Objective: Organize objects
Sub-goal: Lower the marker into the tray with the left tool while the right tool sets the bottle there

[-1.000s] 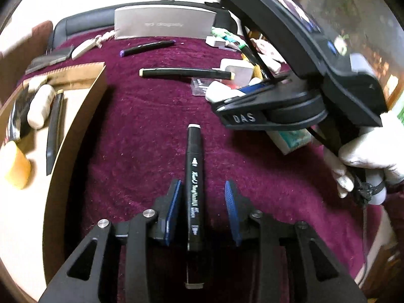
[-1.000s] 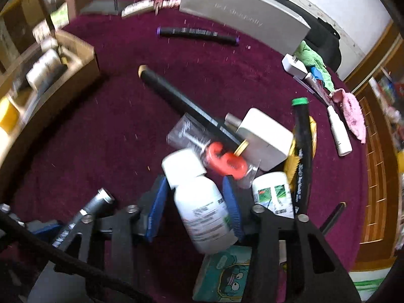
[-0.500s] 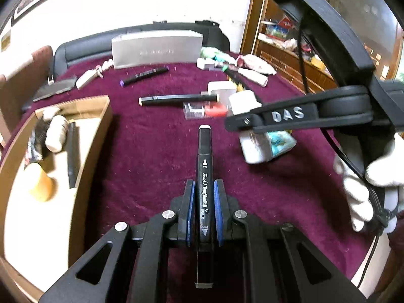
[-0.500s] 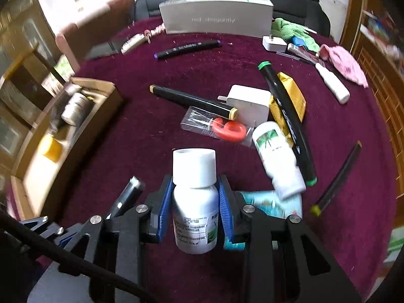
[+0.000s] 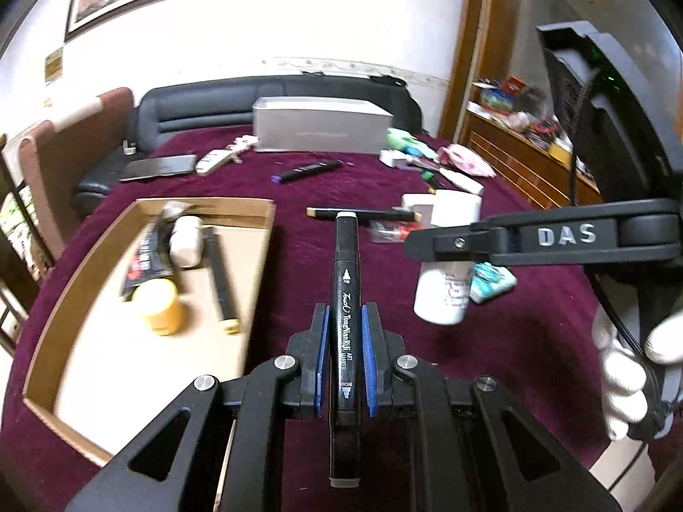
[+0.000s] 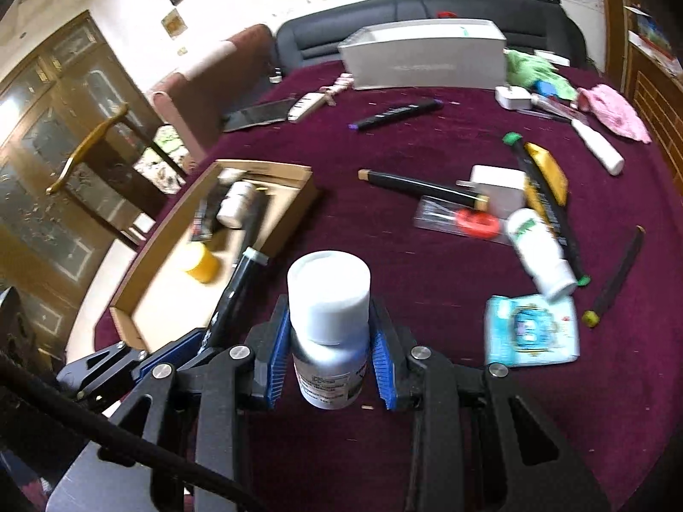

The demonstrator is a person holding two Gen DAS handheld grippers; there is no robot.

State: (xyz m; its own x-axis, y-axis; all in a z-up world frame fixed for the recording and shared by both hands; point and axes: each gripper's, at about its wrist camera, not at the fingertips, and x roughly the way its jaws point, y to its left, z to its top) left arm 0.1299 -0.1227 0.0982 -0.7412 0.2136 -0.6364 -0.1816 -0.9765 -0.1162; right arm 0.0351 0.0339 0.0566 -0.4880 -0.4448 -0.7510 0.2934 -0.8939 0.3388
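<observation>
1. A maroon-clothed desk (image 6: 384, 149) runs back to a grey box (image 6: 422, 57) by its far edge. A shallow cardboard tray (image 5: 256, 264) lies open-topped at the left, and a broad bare strip of cloth lies between it and the scattered clutter at the right.

2. The tray's contents are blurred. A yellow-capped jar (image 5: 158, 305), a white bottle lying on its side (image 5: 185, 241) and a dark pen (image 5: 222, 281) can be made out, while other items there are unclear. A gloved hand (image 5: 631, 384) is cut off at the frame's right edge.

3. The left claw (image 5: 345, 358) is pressed tight on a black art marker (image 5: 345, 281), held above the cloth beside the tray's right wall. The right claw (image 6: 328, 350) pinches a white-capped pill bottle (image 6: 328, 324) upright, clear of the cloth.
</observation>
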